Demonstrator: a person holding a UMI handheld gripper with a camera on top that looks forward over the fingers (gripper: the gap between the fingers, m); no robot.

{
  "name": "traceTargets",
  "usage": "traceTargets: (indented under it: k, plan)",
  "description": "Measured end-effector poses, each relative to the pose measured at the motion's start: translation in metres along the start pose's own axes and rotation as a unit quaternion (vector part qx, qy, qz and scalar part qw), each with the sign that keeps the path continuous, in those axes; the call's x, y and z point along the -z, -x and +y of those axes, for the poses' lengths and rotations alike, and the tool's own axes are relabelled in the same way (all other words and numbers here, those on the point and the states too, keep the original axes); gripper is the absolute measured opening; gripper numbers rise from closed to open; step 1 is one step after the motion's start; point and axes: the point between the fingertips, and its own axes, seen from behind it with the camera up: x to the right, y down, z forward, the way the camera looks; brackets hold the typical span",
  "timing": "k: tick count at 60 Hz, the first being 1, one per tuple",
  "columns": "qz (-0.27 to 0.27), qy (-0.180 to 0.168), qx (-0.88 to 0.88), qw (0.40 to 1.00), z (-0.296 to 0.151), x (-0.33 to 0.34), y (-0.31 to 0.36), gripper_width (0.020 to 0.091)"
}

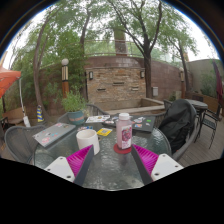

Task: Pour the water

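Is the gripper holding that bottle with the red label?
No: the bottle stands on the glass table beyond the open gripper.

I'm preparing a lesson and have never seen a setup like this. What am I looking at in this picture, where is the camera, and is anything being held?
The camera rides on hand-held tongs that a person carries; no robot arm is involved. It looks forward along the two fingers, whose pink pads show at the bottom. The tongs are open and hold nothing. Just ahead, on a round glass patio table, stand a white cup and a clear bottle with a red label. Further back lie a yellow item, too small to identify, and a grey flat thing. Chairs, trees and a stone wall surround the table.
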Motion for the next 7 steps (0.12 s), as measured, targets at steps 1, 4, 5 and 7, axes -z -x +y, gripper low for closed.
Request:
traceTargets:
  k: [1, 4, 5, 7]
  plan:
    - [0.0, -0.002, 0.0, 1.0, 0.001, 0.009, 0.003, 0.0833]
    - [-0.003, -0.007, 0.002, 1.0, 0.007, 0.032, 0.011, 0.0832]
    - [-0.007, -0.008, 0.003, 1.0, 0.009, 0.039, 0.014, 0.0831]
    - [-0.015, -0.011, 0.005, 1.0, 0.013, 0.053, 0.02, 0.0832]
